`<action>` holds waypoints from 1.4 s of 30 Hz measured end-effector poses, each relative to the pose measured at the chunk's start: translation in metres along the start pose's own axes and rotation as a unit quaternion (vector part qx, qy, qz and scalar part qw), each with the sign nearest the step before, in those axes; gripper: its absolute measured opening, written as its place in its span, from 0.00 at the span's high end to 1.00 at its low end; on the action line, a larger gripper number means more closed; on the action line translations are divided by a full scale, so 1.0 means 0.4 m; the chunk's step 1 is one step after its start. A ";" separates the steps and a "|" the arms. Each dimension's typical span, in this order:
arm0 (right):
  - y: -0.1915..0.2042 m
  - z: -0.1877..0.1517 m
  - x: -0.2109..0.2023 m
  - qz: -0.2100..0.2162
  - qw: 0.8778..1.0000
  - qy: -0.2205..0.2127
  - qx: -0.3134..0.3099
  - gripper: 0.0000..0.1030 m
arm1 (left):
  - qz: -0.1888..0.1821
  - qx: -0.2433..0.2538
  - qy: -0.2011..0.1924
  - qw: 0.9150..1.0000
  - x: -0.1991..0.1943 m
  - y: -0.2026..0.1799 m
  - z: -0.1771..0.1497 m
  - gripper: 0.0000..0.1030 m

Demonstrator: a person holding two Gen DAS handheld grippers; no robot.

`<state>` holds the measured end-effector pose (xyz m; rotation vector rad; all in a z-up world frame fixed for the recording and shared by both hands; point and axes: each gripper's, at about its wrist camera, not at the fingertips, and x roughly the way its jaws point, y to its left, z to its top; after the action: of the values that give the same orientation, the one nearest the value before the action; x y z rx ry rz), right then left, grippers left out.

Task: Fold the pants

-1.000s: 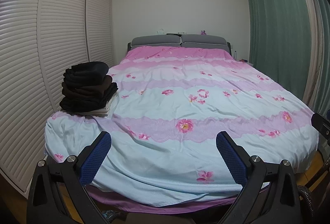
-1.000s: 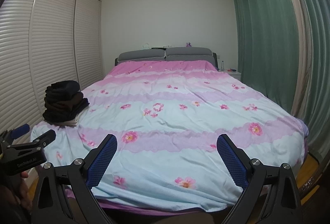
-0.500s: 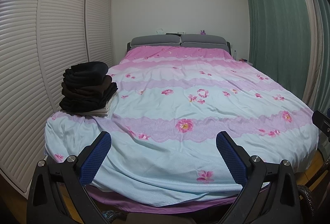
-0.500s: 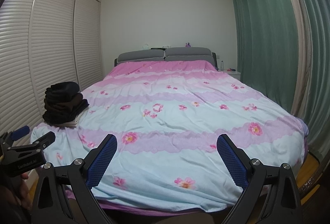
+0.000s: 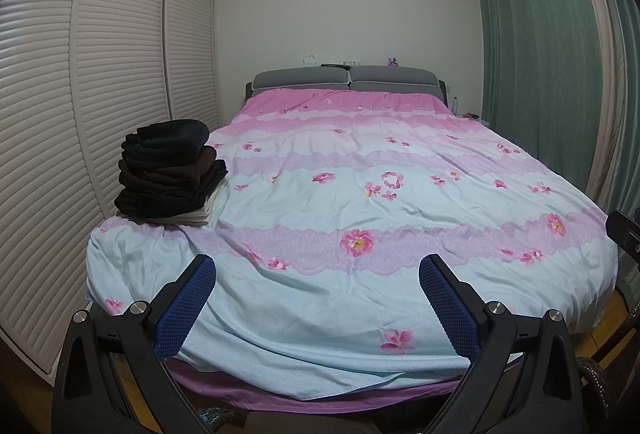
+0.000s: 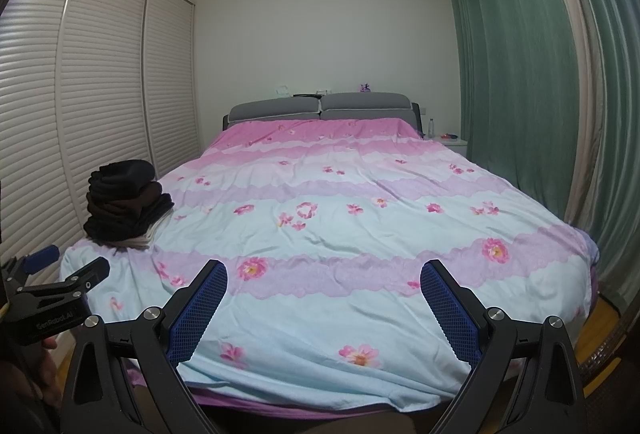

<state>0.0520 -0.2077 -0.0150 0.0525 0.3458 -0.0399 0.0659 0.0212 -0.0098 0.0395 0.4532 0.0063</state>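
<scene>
Both tongs stood at near foot of bed (image 5: pixel 320 298), empty. Left tongs (image 5: pixel 318 308) wide; right tongs (image 6: pixel 322 308) wide. Pants: stack of dark folded garments (image 5: pixel 170 168) on near-left corner of bed, atop pale folded piece; no loose pair spread on floral cover. Cannot tell which item counted as next. Judged fabric soft, limp, light, likely to sag and unfold if lifted by 1 edge. Better hold: waistband corners, 1 per tongs.

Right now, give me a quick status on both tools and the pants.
Left tool open, empty. Right tool open, empty. Folded dark stack on bed's near left corner; no loose pants in view. Nothing in the way.
</scene>
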 end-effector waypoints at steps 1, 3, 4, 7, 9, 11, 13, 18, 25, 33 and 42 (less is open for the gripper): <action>0.000 0.000 0.001 0.000 1.000 0.000 0.001 0.05 | 0.000 0.000 0.000 1.000 0.000 0.000 0.000 0.00; 0.000 0.000 0.001 0.000 1.000 0.000 0.001 0.05 | 0.000 0.000 0.000 1.000 0.000 0.000 0.000 0.00; 0.000 0.000 0.001 0.000 1.000 0.000 0.001 0.05 | 0.000 0.000 0.000 1.000 0.000 0.000 0.000 0.00; 0.000 0.000 0.001 0.000 1.000 0.000 0.000 0.05 | 0.000 0.000 0.000 1.000 0.000 0.001 0.000 0.00; -0.001 0.000 0.001 0.000 1.000 0.000 0.001 0.05 | 0.000 0.000 0.000 1.000 0.000 0.001 0.000 0.00; 0.000 0.000 0.001 0.000 1.000 0.000 0.001 0.05 | 0.000 0.000 0.000 1.000 0.000 0.000 0.000 0.00; -0.001 0.000 0.001 0.000 1.000 0.000 0.001 0.05 | -0.001 0.001 -0.001 1.000 -0.001 0.000 0.001 0.00; 0.000 0.002 -0.006 0.000 1.000 -0.006 0.004 0.05 | -0.001 0.003 -0.003 1.000 -0.006 -0.003 0.004 0.00; 0.004 0.005 -0.008 0.000 1.000 -0.005 0.004 0.05 | -0.002 0.006 -0.003 1.000 -0.007 -0.002 0.005 0.00; 0.006 0.007 -0.009 0.002 1.000 -0.003 0.002 0.05 | -0.004 0.003 -0.001 1.000 -0.014 0.007 0.000 0.00; 0.006 0.007 -0.008 0.002 1.000 -0.004 0.002 0.05 | -0.010 0.005 0.007 1.000 -0.012 0.007 0.000 0.00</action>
<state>0.0502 -0.2055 -0.0111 0.0577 0.3385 -0.0372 0.0615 0.0241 -0.0074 0.0458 0.4673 -0.0146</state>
